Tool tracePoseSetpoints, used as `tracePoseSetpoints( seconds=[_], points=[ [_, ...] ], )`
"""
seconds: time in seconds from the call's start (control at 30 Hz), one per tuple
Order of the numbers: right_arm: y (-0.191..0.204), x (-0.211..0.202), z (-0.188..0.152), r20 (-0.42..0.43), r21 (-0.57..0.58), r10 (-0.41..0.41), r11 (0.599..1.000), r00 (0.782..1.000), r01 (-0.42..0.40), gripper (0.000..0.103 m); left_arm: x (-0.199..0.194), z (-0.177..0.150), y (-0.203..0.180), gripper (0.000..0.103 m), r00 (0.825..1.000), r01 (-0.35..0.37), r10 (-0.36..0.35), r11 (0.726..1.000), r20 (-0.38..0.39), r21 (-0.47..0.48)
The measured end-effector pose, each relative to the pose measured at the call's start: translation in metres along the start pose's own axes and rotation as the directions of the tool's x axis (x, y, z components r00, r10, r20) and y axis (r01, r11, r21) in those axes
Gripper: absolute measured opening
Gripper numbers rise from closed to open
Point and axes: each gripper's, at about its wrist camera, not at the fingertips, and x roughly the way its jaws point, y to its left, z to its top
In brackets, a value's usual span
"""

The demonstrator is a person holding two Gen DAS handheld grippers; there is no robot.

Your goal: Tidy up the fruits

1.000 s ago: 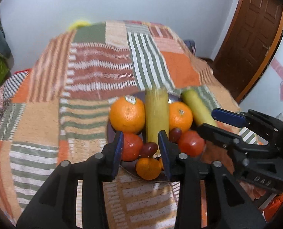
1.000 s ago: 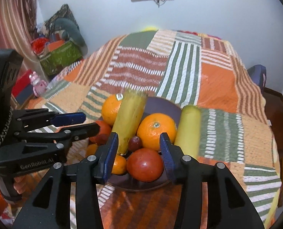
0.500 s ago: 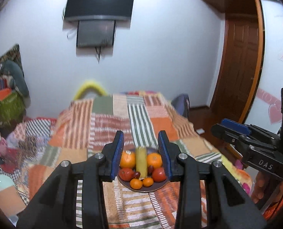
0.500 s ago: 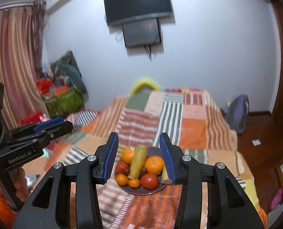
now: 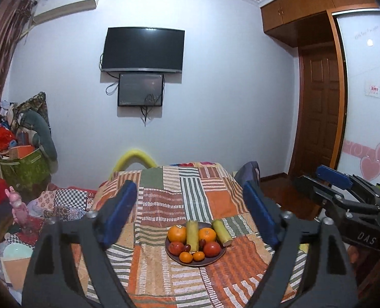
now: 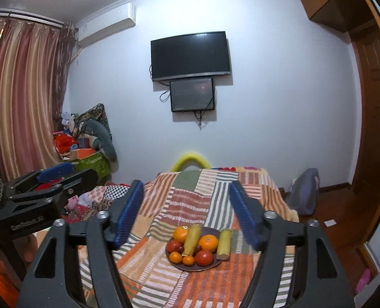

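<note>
A dark plate [image 5: 217,259] of fruit sits on the patchwork bedspread [image 5: 169,200], also in the right wrist view [image 6: 214,263]. It holds two oranges [image 5: 177,233], two yellow-green cane pieces [image 5: 192,234], red tomatoes [image 5: 212,249], small tangerines [image 5: 185,257] and dark grapes. My left gripper [image 5: 190,215] is open and empty, held well back from the plate. My right gripper [image 6: 190,215] is open and empty, also far back. Each gripper shows at the edge of the other's view.
The bed is covered by the striped patchwork spread [image 6: 202,195]. A pile of bags and toys [image 5: 23,159] stands at the left. A wooden door [image 5: 318,118] and wardrobe are at the right. A TV [image 6: 190,55] hangs on the far wall.
Both grippers have pulled far back and up from the plate, and both have opened wider. The fruit on the plate has not moved.
</note>
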Motion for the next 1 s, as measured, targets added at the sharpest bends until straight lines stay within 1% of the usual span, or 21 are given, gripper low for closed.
tracePoseSetpoints(
  seconds=[0.07, 0.1, 0.17, 0.23, 0.27, 0.37, 0.53, 0.73, 0.8, 1.0],
  points=[
    [0.002, -0.003, -0.001, 0.005, 0.002, -0.01, 1.0, 1.0, 0.01, 0.08, -0.005, -0.002, 0.0, 0.087, 1.0, 0.001, -0.001, 1.0, -0.003, 0.004],
    [0.002, -0.001, -0.002, 0.007, 0.005, -0.017, 1.0, 1.0, 0.017, 0.085, -0.005, -0.003, -0.001, 0.087, 1.0, 0.002, -0.002, 1.0, -0.006, 0.006],
    [0.002, -0.005, -0.003, 0.013, 0.012, -0.031, 0.999, 0.999, 0.03, 0.092, -0.007, -0.005, -0.001, 0.092, 1.0, -0.003, 0.003, 1.0, -0.008, 0.01],
    [0.001, -0.008, -0.004, 0.022, 0.02, -0.048, 0.999, 0.999, 0.047, 0.101, -0.008, -0.008, -0.001, 0.094, 1.0, -0.016, 0.016, 1.0, -0.003, 0.015],
    [0.001, -0.009, -0.004, 0.027, 0.02, -0.058, 0.998, 0.998, 0.058, 0.102, -0.009, -0.009, -0.002, 0.095, 1.0, -0.022, 0.022, 1.0, -0.001, 0.021],
    [0.003, -0.016, -0.004, 0.03, 0.015, -0.064, 0.998, 0.997, 0.064, 0.103, -0.01, -0.013, -0.002, 0.098, 1.0, -0.028, 0.028, 0.999, -0.002, 0.027],
    [0.002, -0.021, -0.011, 0.028, 0.015, -0.071, 0.997, 0.997, 0.07, 0.103, -0.012, -0.015, -0.002, 0.1, 0.999, -0.032, 0.032, 0.999, 0.002, 0.028],
    [0.005, -0.023, -0.012, 0.024, 0.006, -0.073, 0.997, 0.997, 0.073, 0.103, -0.012, -0.016, -0.002, 0.101, 0.999, -0.033, 0.033, 0.999, 0.004, 0.031],
    [0.004, -0.024, -0.013, 0.025, 0.006, -0.075, 0.997, 0.997, 0.075, 0.103, -0.012, -0.016, -0.002, 0.103, 0.999, -0.033, 0.033, 0.999, 0.005, 0.029],
    [0.004, -0.025, -0.013, 0.026, 0.003, -0.078, 0.997, 0.997, 0.078, 0.103, -0.012, -0.017, -0.003, 0.103, 1.0, -0.03, 0.03, 0.999, 0.002, 0.027]
  ],
)
